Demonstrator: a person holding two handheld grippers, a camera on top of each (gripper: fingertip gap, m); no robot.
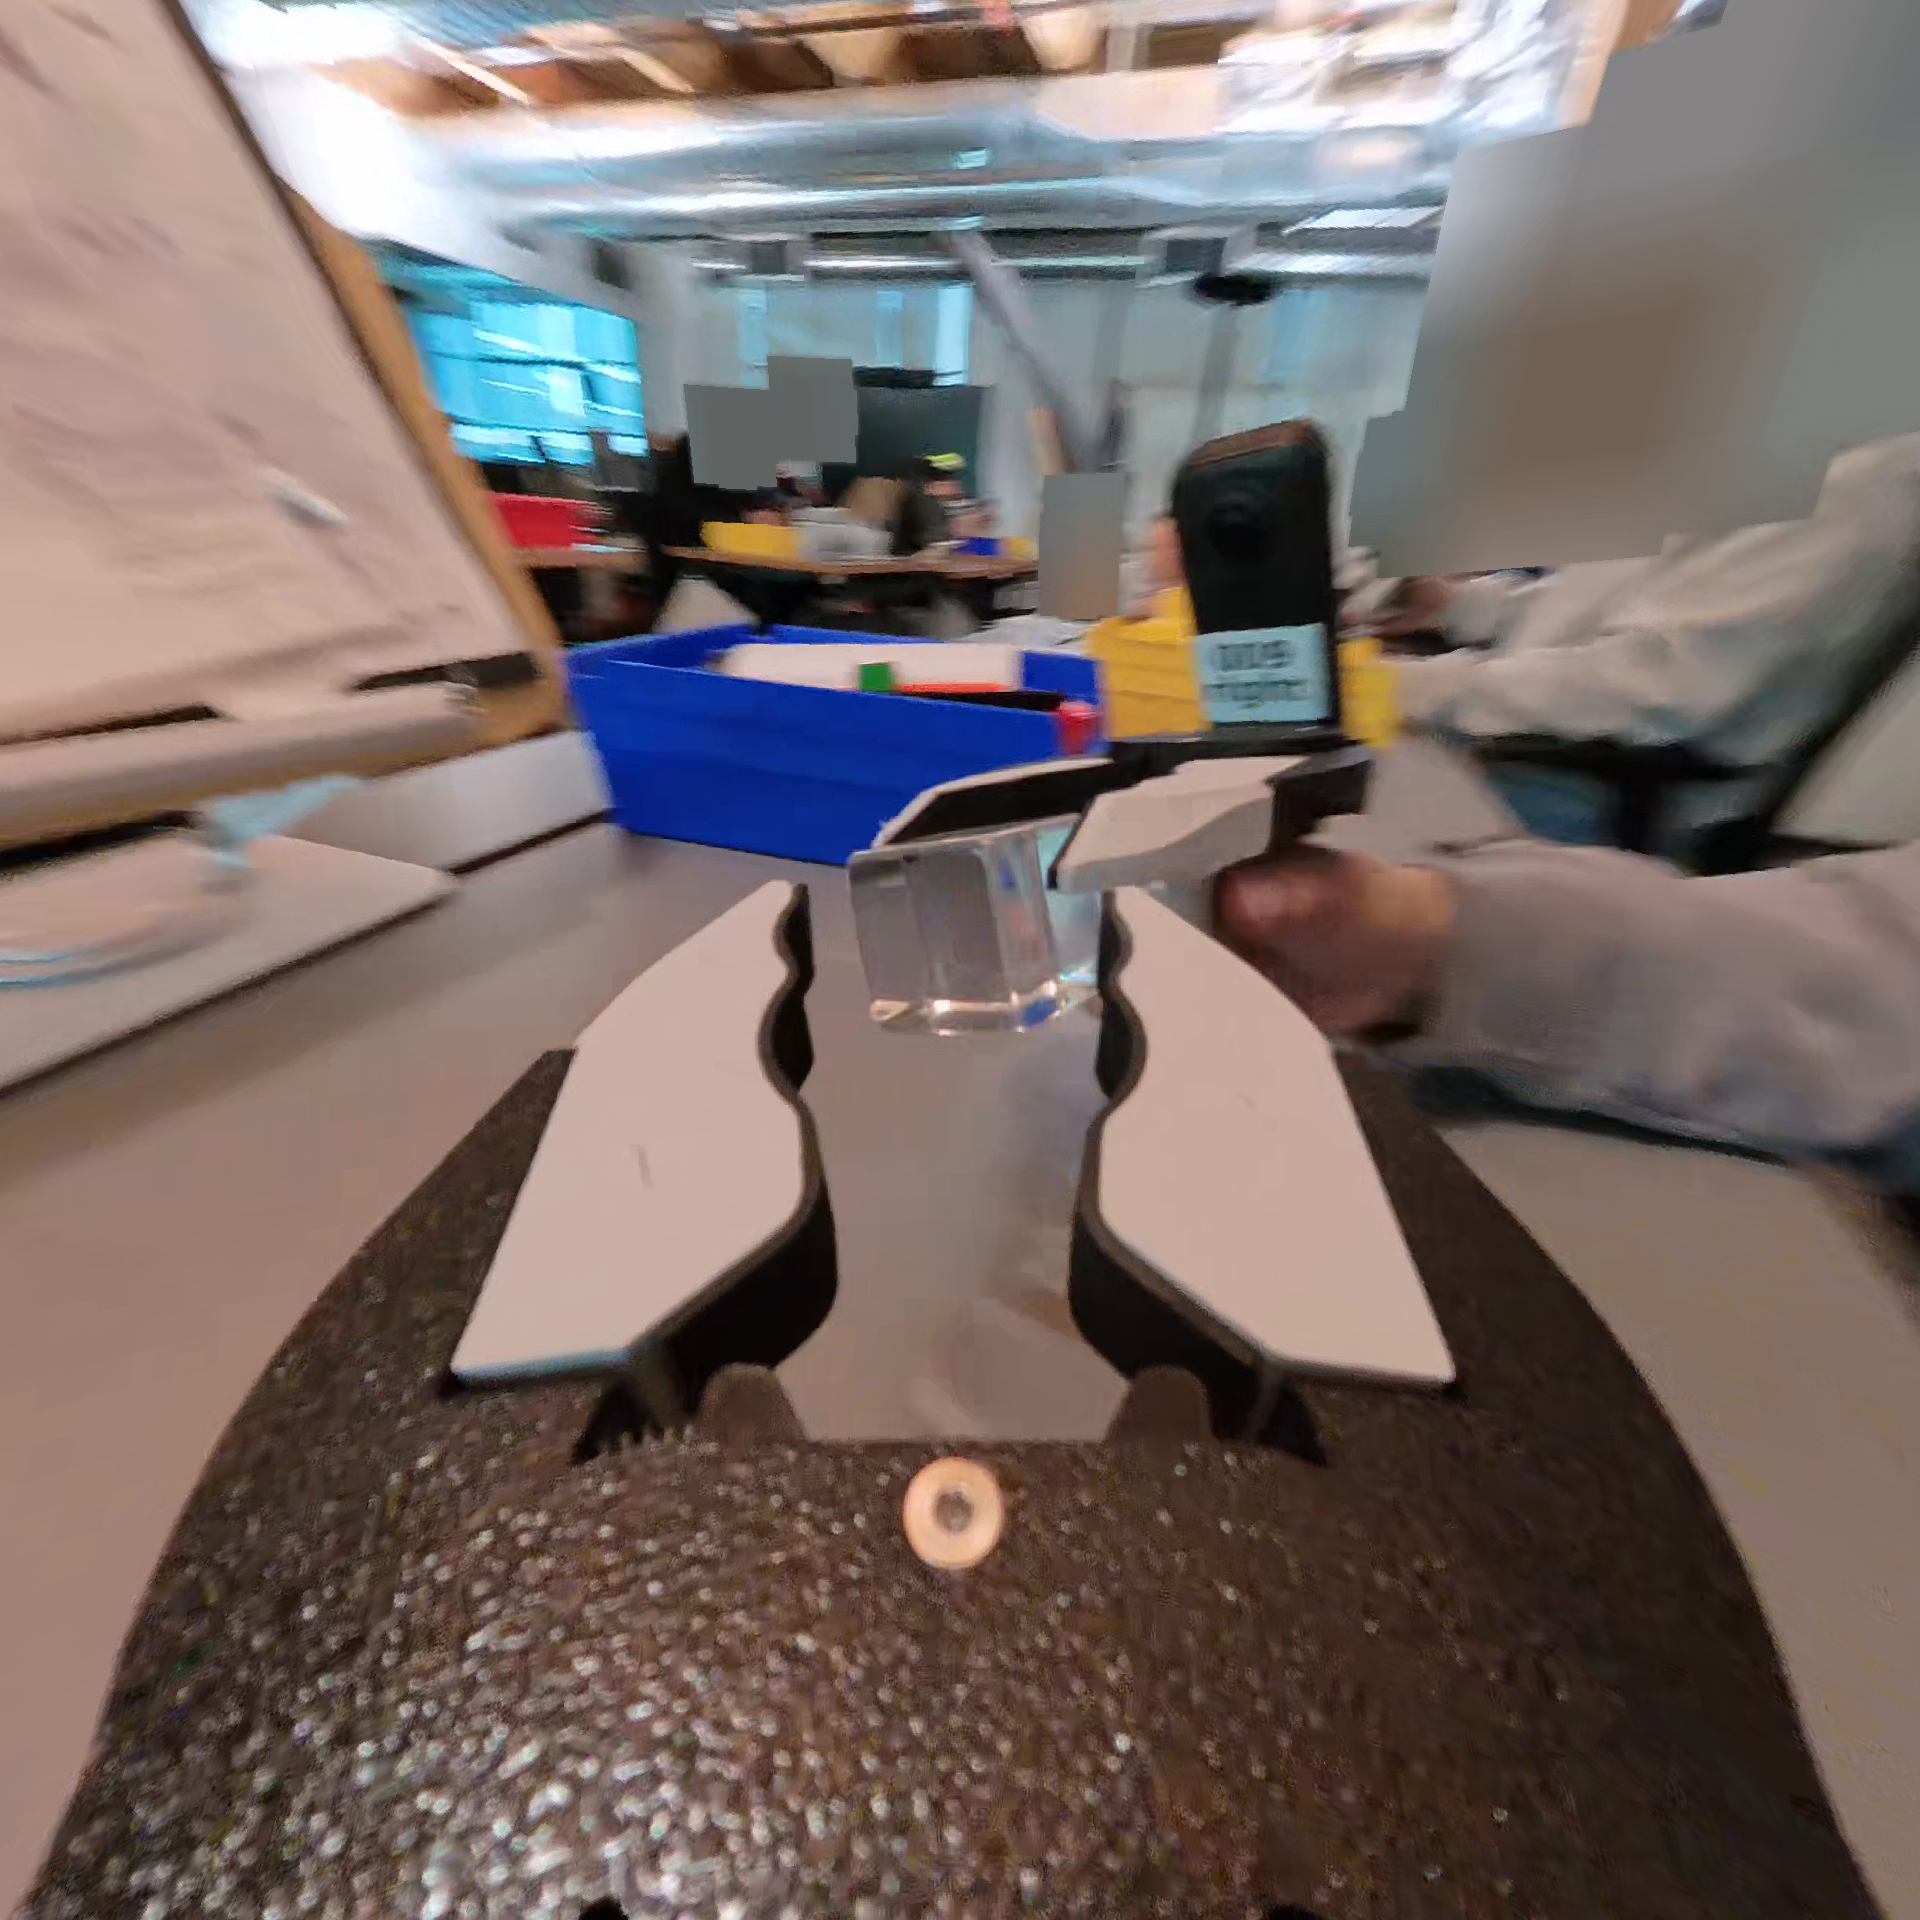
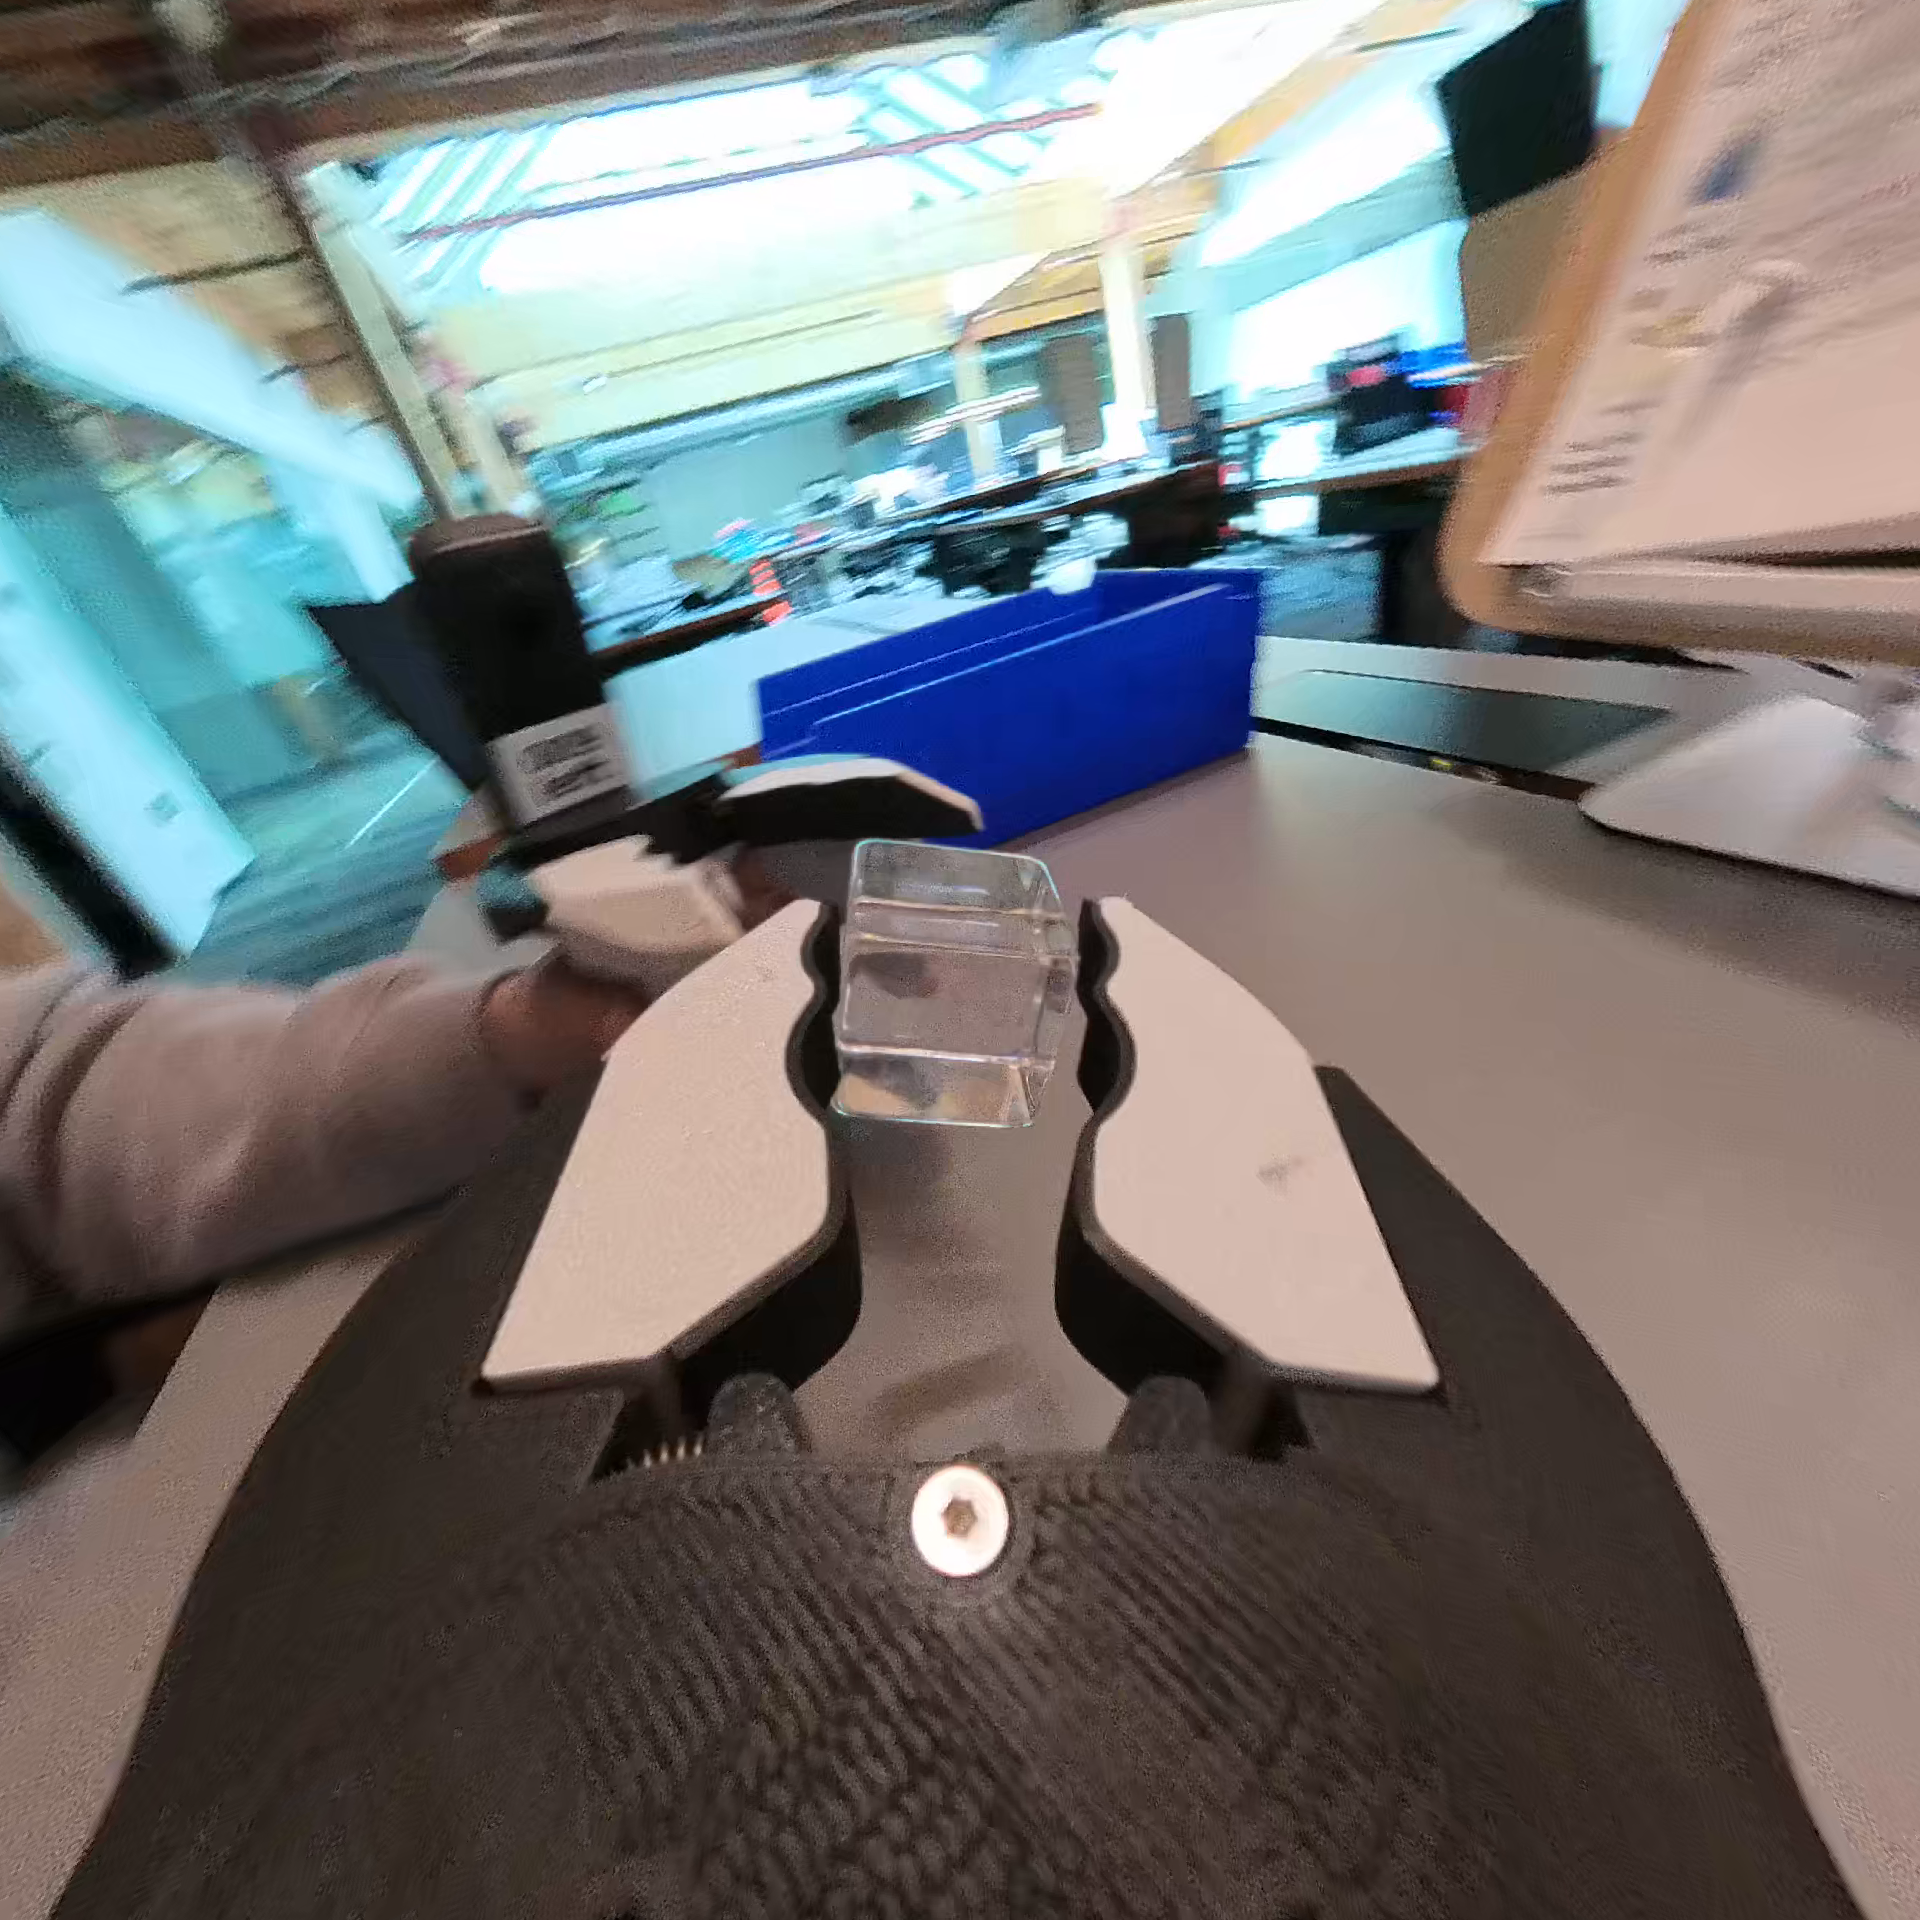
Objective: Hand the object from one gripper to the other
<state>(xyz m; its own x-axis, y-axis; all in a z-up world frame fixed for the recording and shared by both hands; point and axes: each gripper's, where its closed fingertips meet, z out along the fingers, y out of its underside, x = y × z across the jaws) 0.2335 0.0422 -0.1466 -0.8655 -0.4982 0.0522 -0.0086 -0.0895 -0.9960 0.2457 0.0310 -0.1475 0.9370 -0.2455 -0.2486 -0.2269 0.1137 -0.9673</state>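
Clamped in my right gripper (image 2: 951, 966) is the clear cube (image 2: 951, 987), lifted off the worktop (image 2: 1455, 987). Directly ahead of my left gripper (image 1: 951, 925), whose jaws gape wide, the cube hangs at fingertip level, so left must advance straight.

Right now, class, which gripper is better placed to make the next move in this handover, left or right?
Left. The right gripper is shut on the cube; the left gripper is open with the cube between its tips, so it probably only needs to close.
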